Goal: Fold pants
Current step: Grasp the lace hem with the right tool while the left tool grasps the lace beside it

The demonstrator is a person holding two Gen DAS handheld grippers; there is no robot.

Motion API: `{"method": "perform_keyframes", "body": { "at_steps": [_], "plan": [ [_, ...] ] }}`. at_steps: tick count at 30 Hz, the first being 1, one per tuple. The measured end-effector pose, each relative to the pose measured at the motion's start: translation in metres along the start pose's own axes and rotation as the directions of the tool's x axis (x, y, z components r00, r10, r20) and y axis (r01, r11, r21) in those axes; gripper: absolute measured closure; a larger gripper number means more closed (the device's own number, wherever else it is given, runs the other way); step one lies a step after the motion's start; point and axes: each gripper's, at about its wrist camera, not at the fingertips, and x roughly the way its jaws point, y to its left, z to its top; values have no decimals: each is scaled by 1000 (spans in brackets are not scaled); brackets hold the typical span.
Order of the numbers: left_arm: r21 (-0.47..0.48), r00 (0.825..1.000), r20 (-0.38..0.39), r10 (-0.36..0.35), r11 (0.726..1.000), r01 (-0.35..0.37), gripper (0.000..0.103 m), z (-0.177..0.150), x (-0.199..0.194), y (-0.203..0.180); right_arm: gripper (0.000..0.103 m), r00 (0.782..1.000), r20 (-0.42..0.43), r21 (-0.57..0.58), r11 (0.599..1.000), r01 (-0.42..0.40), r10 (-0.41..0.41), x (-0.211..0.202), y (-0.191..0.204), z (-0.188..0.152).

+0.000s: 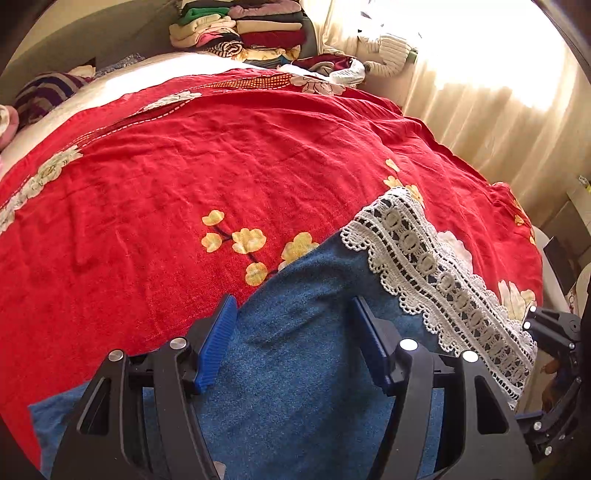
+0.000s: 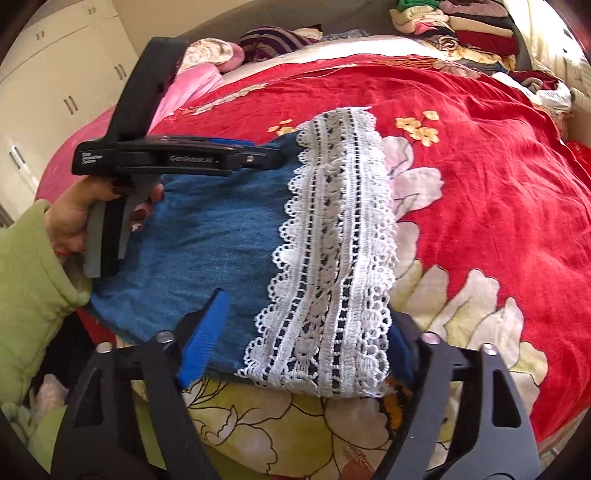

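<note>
A: State of each claw?
B: Left gripper (image 1: 293, 343) jaws apart, straddling the denim pants (image 1: 295, 369). Right gripper (image 2: 306, 332) jaws apart around the white lace hem (image 2: 332, 258); contact indeterminate.
A: Pants location?
B: Beneath both claws, on the red bedspread (image 1: 184, 166).

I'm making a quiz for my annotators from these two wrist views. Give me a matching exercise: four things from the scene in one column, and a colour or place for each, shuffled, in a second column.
Things:
1. denim pants
2. lace trim
3. bedspread
4. stack of folded clothes

Descriptions:
A. red with a flower print
B. white, along the edge of the blue fabric
C. far end of the bed, beside the curtain
D. blue, lying under both grippers

Pairs: 1-D, 2-B, 3-A, 4-C
</note>
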Motion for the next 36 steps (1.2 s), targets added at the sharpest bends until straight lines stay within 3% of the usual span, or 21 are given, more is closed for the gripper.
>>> {"method": "perform_keyframes", "body": {
  "at_steps": [1, 2, 3, 5, 6, 11, 16, 20, 22, 23, 24, 26, 30, 33, 36],
  "plan": [
    [4, 1000, 3, 1, 1000, -1, 54, -1, -1, -2, 51, 1000, 2, -4, 1000, -4, 4, 0, 1, 1],
    [9, 1000, 7, 4, 1000, -4, 66, -2, -2, -3, 66, 1000, 4, -8, 1000, -21, 21, 0, 3, 2],
    [14, 1000, 12, 9, 1000, -9, 75, -2, -3, -5, 76, 999, 6, -7, 999, -37, 37, 0, 3, 4],
    [6, 999, 28, 19, 1000, -19, 89, -2, -8, -5, 79, 996, 17, 0, 996, -90, 90, -1, 6, 7],
    [-8, 999, 46, 11, 1000, -11, 91, -2, -12, -4, 79, 995, 22, -6, 995, -100, 100, -3, 9, 8],
    [-49, 994, 102, -33, 998, 38, 95, -7, -28, 2, 80, 985, 70, -83, 985, -151, 157, -15, 37, 22],
    [-135, 974, 207, -91, 984, 120, 95, -16, -65, 22, 80, 975, 107, -183, 967, -176, 197, -26, 71, 40],
    [-196, 963, 257, -82, 971, 135, 95, -29, -93, 47, 80, 964, 104, -276, 938, -209, 246, -25, 112, 51],
    [-247, 963, 266, -45, 962, 113, 92, -42, -106, 65, 80, 960, 93, -337, 916, -220, 265, -18, 138, 53],
    [-270, 964, 265, -35, 957, 109, 84, -48, -111, 74, 80, 960, 84, -362, 906, -220, 266, -14, 149, 53],
    [-314, 966, 258, -16, 944, 99, 67, -58, -117, 88, 80, 959, 63, -400, 888, -228, 275, -6, 166, 52],
    [-396, 968, 249, 33, 916, 70, 55, -78, -131, 114, 80, 964, 28, -453, 863, -224, 265, 6, 188, 46],
    [-552, 957, 271, 107, 831, 63, 55, -132, -172, 165, 79, 976, -45, -567, 798, -202, 214, 42, 233, 24],
    [-620, 947, 311, 80, 772, 138, 51, -162, -185, 185, 75, 973, -87, -596, 772, -221, 211, 59, 252, 14],
    [-648, 930, 364, 47, 730, 216, 51, -182, -186, 192, 60, 963, -109, -609, 749, -260, 246, 62, 264, 9]
  ]
}}
